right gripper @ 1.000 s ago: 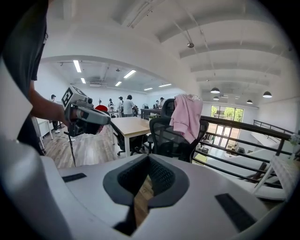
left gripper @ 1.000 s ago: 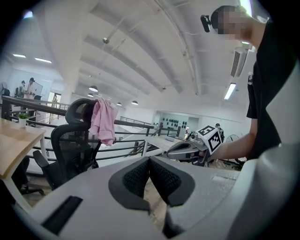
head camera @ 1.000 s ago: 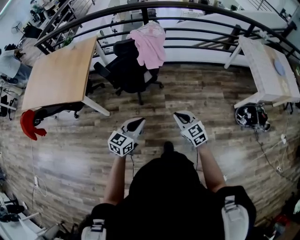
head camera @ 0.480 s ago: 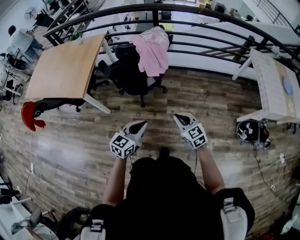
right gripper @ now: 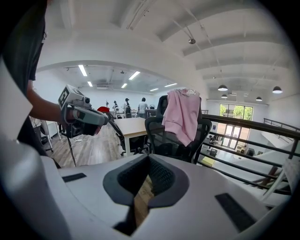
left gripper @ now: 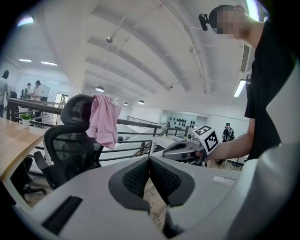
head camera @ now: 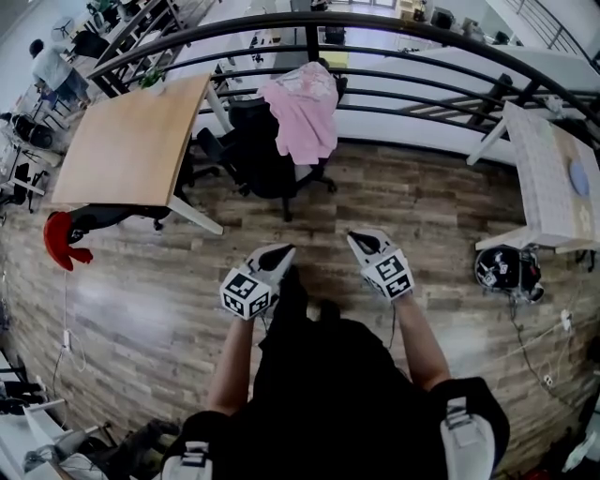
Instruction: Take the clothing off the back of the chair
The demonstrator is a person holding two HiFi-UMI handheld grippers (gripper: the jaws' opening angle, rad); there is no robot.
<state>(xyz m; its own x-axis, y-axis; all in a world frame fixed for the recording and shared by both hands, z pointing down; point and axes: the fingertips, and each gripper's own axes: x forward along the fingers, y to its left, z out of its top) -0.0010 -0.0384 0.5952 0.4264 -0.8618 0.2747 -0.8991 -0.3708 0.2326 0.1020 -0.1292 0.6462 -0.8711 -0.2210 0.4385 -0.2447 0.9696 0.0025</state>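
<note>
A pink garment (head camera: 305, 108) hangs over the back of a black office chair (head camera: 253, 150) that stands by the railing, far ahead of me. The garment (left gripper: 104, 119) drapes from the headrest in the left gripper view and shows again (right gripper: 182, 115) on the chair (right gripper: 171, 138) in the right gripper view. My left gripper (head camera: 278, 252) and right gripper (head camera: 361, 238) are held side by side over the wooden floor, well short of the chair. Both are shut and empty: the left gripper (left gripper: 149, 163) and the right gripper (right gripper: 149, 161) have their pads together.
A wooden desk (head camera: 131, 141) stands left of the chair, a white table (head camera: 548, 169) at the right. A curved black railing (head camera: 412, 28) runs behind the chair. A red object (head camera: 58, 242) and a dark helmet-like object (head camera: 506, 270) lie on the floor. People stand far off at the left.
The chair and garment have drawn slightly nearer and shifted right in the head view as I walk toward them. Both grippers stay shut and level in front of me.
</note>
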